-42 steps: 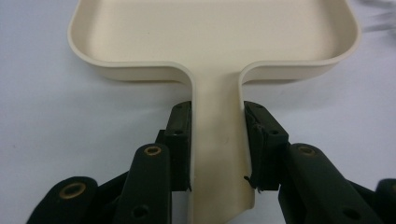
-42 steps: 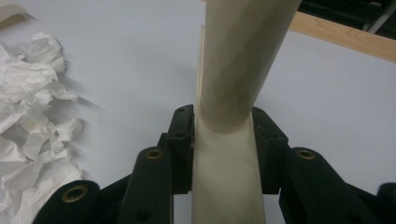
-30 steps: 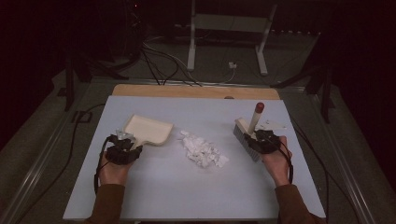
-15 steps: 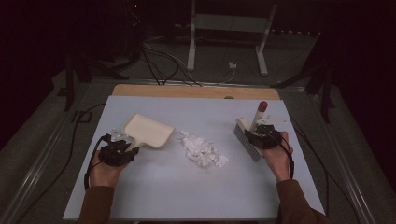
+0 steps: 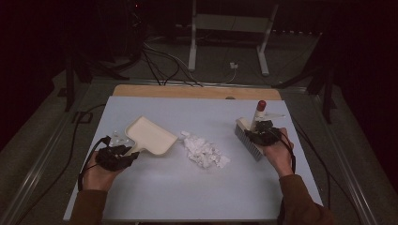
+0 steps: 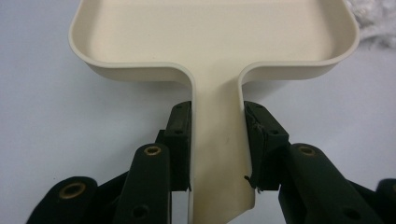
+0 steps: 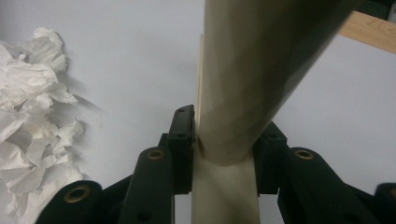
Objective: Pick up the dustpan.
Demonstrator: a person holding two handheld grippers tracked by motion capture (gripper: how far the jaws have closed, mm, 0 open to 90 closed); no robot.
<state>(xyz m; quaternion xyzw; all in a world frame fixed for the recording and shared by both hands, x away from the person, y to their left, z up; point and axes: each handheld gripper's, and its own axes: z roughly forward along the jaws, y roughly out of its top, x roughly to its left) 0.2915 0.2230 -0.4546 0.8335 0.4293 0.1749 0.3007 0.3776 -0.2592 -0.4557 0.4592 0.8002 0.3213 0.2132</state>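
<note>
**A:** ok so from the high view, the left claw (image 5: 126, 151) has the dustpan (image 5: 151, 136) by its handle, pan flat on the worktop (image 5: 187, 197), open mouth toward the paper scraps (image 5: 204, 152) in the middle. The right claw (image 5: 261, 132) is clamped on the brush (image 5: 248, 139), bristles on the worktop right of the pile, red-tipped handle sticking up and away.

**B:** yeah, and the left gripper view gives what you can't get from up there: both pads (image 6: 180, 140) pressed flat on either side of the dustpan (image 6: 215, 42) handle, pan straight ahead of the claw (image 6: 217, 144).

**A:** same on the right gripper view. The claw (image 7: 224, 149) has just been closing and it's tight on the brush (image 7: 252, 70) handle, which rises right out of the jaws. Scraps (image 7: 32, 116) sit off to its left, well apart from the pads.

**B:** pile is between pan and brush, just beside the pan's lip.
</note>
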